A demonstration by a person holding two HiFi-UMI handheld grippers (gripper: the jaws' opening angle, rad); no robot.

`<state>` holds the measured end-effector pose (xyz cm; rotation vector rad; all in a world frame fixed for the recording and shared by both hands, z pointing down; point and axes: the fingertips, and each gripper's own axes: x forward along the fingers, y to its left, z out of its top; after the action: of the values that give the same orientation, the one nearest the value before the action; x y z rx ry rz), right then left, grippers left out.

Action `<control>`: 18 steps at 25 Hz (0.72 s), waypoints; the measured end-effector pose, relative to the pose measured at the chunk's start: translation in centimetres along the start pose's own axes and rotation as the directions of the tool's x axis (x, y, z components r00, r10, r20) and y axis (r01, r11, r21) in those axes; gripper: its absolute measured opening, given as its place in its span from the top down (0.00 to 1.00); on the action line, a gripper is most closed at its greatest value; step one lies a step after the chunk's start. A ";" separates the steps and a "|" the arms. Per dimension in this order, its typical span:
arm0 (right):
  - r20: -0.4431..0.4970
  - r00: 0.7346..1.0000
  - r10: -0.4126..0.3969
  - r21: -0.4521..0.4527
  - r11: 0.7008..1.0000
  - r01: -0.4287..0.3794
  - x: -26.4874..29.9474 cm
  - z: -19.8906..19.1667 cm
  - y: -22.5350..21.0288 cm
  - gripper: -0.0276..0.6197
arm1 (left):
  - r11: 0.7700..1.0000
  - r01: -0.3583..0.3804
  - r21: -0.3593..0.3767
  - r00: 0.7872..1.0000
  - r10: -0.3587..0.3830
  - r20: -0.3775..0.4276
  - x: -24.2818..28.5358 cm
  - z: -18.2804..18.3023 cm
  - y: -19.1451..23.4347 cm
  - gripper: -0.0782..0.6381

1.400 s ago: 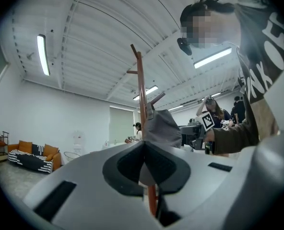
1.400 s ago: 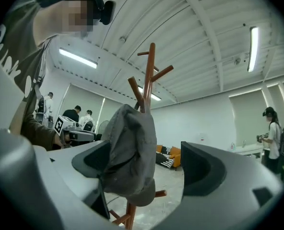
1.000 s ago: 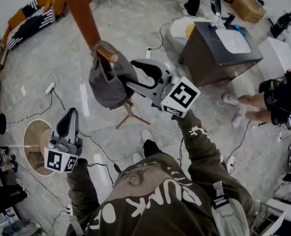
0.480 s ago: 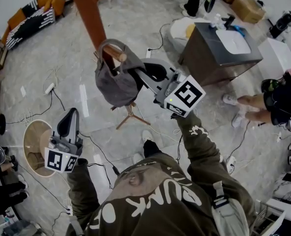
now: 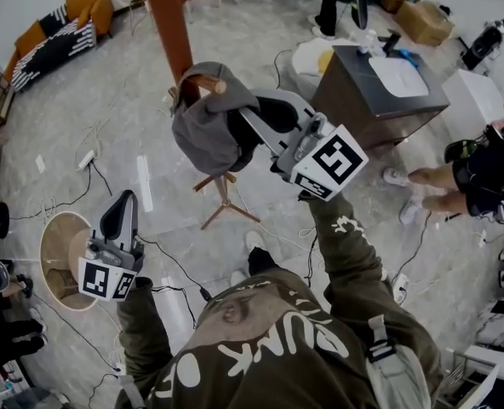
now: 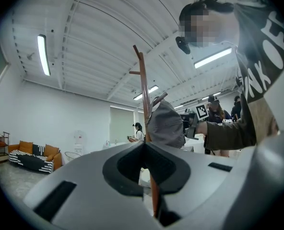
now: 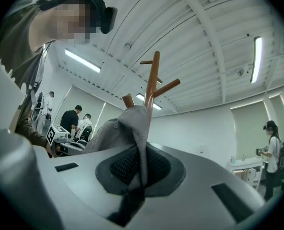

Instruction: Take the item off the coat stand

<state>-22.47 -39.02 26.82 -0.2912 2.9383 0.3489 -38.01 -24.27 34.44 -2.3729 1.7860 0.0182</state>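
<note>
A grey cloth cap [image 5: 203, 130] hangs on a peg [image 5: 209, 82] of the brown wooden coat stand [image 5: 168, 24]. My right gripper [image 5: 250, 119] reaches in from the right and is shut on the cap's cloth. In the right gripper view a fold of the cap [image 7: 115, 128] is pinched in my right gripper [image 7: 141, 176], with the coat stand [image 7: 153, 80] rising behind. My left gripper [image 5: 122, 201] hangs low at the left, shut and holding nothing. From the left gripper view [image 6: 144, 145] the cap [image 6: 166, 123] shows on the coat stand [image 6: 143, 90].
The stand's feet [image 5: 222, 203] rest on a marble floor strewn with cables. A dark cabinet [image 5: 380, 92] stands at the right, a round wicker stool [image 5: 60, 254] at the left, a sofa [image 5: 56, 32] far left. A person [image 5: 482, 169] stands at the right edge.
My right gripper's jaws have closed onto the cap's cloth, and gripper and cap have shifted a little to the right. The left gripper has stayed where it was.
</note>
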 end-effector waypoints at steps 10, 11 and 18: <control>0.035 0.999 -0.039 -0.066 0.997 0.041 -1.7 4.5 1.0 0.92 | 1.000 0.013 0.008 0.999 -0.013 0.042 -1.9 1.5 -0.8 0.89; 0.036 0.999 -0.041 -0.072 0.996 0.043 -1.9 4.7 1.4 0.92 | 1.000 0.015 0.007 0.999 -0.016 0.045 -2.2 1.5 -1.0 0.89; 0.028 0.997 -0.065 -0.075 0.995 0.067 -3.5 5.8 3.8 0.92 | 0.999 0.033 -0.001 0.998 -0.033 0.062 -4.5 2.1 -2.0 0.89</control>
<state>-19.09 -33.37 22.74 -0.3899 2.8864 0.4514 -37.16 -19.18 33.18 -2.3759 1.7197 0.0892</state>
